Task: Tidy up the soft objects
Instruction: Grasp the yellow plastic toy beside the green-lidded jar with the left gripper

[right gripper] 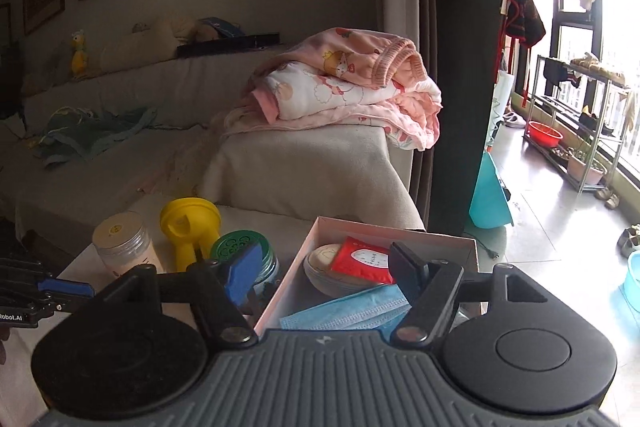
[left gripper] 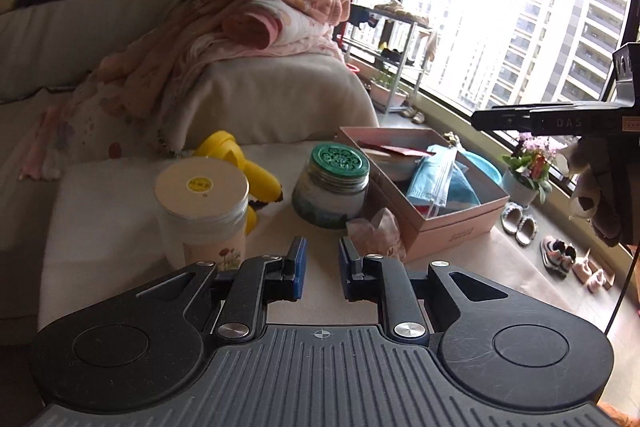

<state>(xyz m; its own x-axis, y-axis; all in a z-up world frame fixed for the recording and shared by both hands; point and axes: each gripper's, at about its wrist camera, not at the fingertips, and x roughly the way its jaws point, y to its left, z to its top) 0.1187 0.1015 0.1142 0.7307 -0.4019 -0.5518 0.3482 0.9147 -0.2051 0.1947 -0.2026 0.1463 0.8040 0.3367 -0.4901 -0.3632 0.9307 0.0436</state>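
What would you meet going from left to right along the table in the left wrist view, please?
White-lidded jar → yellow toy → green-lidded jar → pink box holding blue face masks.

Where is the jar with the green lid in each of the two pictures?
Left wrist view: the jar with the green lid stands in the middle of the picture, just left of the pink box, beyond the left gripper.
Right wrist view: it sits lower left of centre, partly hidden behind the blue pad of the right gripper.
Shared landmark: the pink box, always right beside the jar.
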